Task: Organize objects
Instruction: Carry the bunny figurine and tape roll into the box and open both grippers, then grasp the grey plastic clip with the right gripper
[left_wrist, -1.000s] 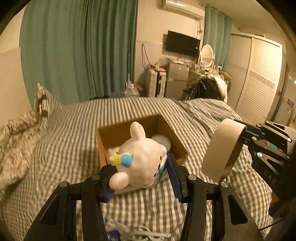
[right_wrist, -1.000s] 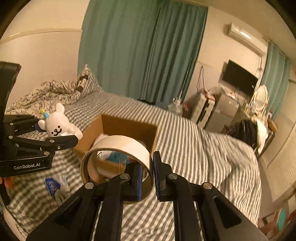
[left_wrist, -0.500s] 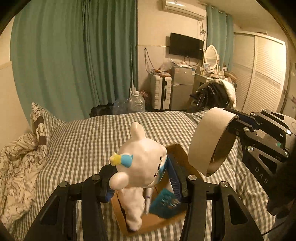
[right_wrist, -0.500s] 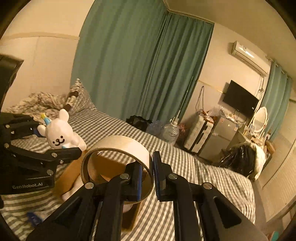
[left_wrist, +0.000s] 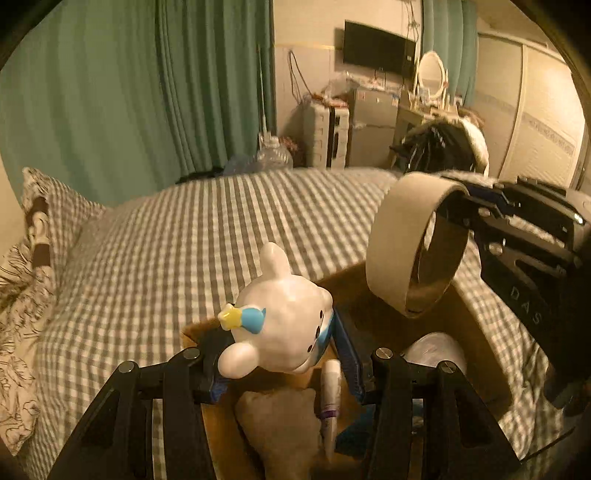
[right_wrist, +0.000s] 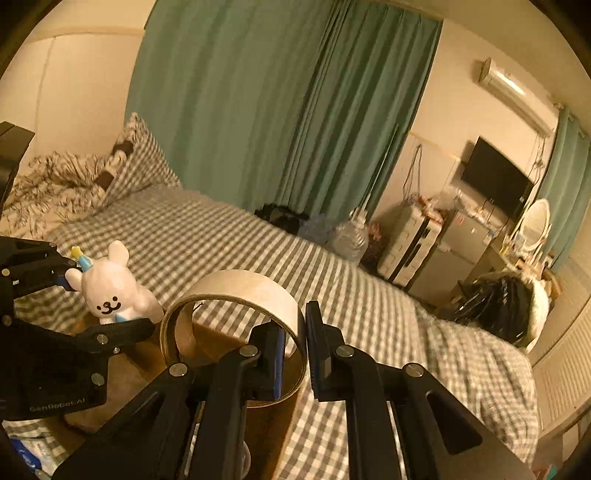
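Note:
My left gripper (left_wrist: 282, 350) is shut on a white bear figurine (left_wrist: 280, 332) with a blue and yellow hat, held above the near left part of an open cardboard box (left_wrist: 480, 332). The figurine also shows in the right wrist view (right_wrist: 114, 291). My right gripper (right_wrist: 297, 339) is shut on the rim of a wide beige tape roll (right_wrist: 236, 317), held over the box; the roll shows in the left wrist view (left_wrist: 413, 254). Inside the box lie a grey plush (left_wrist: 280, 424), a white tube (left_wrist: 330, 395) and a pale round item (left_wrist: 436, 350).
The box sits on a bed with a grey checked cover (left_wrist: 184, 240). A checked pillow (right_wrist: 136, 162) and patterned duvet (right_wrist: 51, 184) lie at the head. Green curtains (right_wrist: 277, 110), drawers, a TV and a dressing table stand beyond the bed. A blue packet (right_wrist: 22, 450) lies beside the box.
Both grippers have moved forward over the box with their objects still held. The box interior now lies right under my left gripper, and the tape roll hangs lower over it.

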